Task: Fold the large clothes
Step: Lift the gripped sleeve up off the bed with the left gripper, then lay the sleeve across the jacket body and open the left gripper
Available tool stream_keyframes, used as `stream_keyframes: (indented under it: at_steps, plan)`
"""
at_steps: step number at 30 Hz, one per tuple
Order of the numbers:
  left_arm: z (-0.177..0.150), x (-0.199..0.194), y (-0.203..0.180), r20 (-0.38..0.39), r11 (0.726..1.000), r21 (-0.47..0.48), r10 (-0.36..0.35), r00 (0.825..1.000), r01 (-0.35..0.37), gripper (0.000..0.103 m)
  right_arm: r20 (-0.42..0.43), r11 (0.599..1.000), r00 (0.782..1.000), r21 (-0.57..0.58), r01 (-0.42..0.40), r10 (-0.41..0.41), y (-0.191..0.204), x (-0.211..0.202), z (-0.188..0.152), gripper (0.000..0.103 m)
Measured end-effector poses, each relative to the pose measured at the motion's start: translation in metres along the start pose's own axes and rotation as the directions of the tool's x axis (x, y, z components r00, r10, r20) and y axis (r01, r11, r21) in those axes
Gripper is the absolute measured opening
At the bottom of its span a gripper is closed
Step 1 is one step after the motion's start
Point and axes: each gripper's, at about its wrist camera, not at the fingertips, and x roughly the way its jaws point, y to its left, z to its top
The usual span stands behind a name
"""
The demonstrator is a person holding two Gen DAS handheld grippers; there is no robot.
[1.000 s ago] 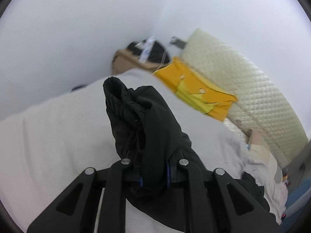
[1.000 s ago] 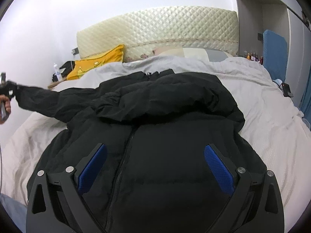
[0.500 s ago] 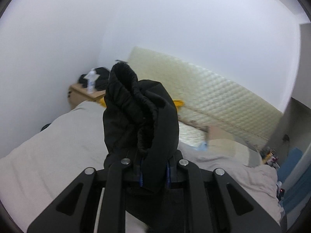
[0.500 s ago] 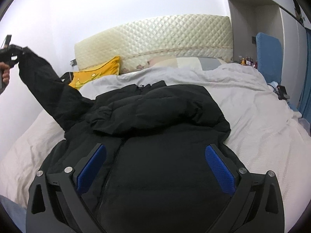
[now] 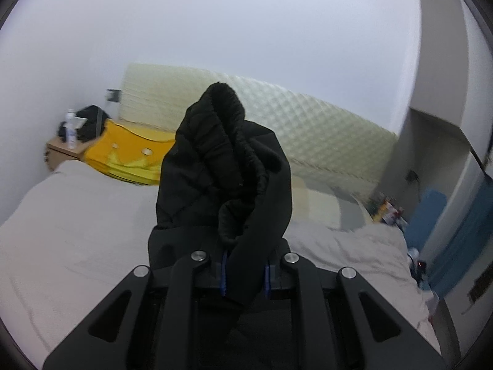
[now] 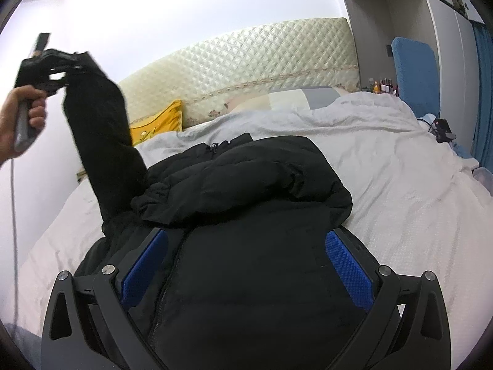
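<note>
A black puffer jacket lies front up on the bed, its hood bunched over the chest. My left gripper is shut on the cuff of the jacket's sleeve, which stands up between the blue pads. In the right wrist view that sleeve rises steeply from the shoulder to the left gripper, held high by a hand. My right gripper hovers open over the jacket's body, its blue pads wide apart with nothing pinched between them.
The bed's light cover spreads to the right and left of the jacket. A yellow pillow and a quilted headboard are at the far end. A nightstand with a bottle stands at the left, a blue chair at the right.
The left gripper has lifted the sleeve from low over the bed's left side to high in the air and swung toward the headboard. The right gripper moved slightly forward over the jacket, still open.
</note>
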Motion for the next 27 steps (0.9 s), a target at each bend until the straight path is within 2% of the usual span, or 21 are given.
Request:
stream_keyframes:
  at_steps: [6, 15, 21, 27]
  plan:
    - [-0.031, 0.025, -0.055, -0.05, 0.996, 0.058, -0.067, 0.996, 0.07, 0.017, 0.01, 0.999, 1.0, 0.029, -0.016, 0.016, -0.008, 0.001, 0.001, 0.103]
    - [-0.073, 0.059, -0.11, -0.139, 0.98, 0.132, -0.128, 0.982, 0.146, 0.017, -0.004, 0.998, 0.999, 0.046, -0.042, 0.042, -0.014, 0.011, 0.001, 0.103]
    - [-0.118, 0.087, -0.138, -0.236, 0.959, 0.196, -0.156, 0.959, 0.204, 0.017, 0.001, 0.996, 0.999, 0.078, -0.035, 0.035, -0.024, 0.015, 0.002, 0.103]
    - [-0.158, 0.107, -0.154, -0.341, 0.94, 0.223, -0.172, 0.924, 0.258, 0.017, 0.012, 0.994, 1.0, 0.11, -0.016, 0.015, -0.035, 0.015, 0.004, 0.103]
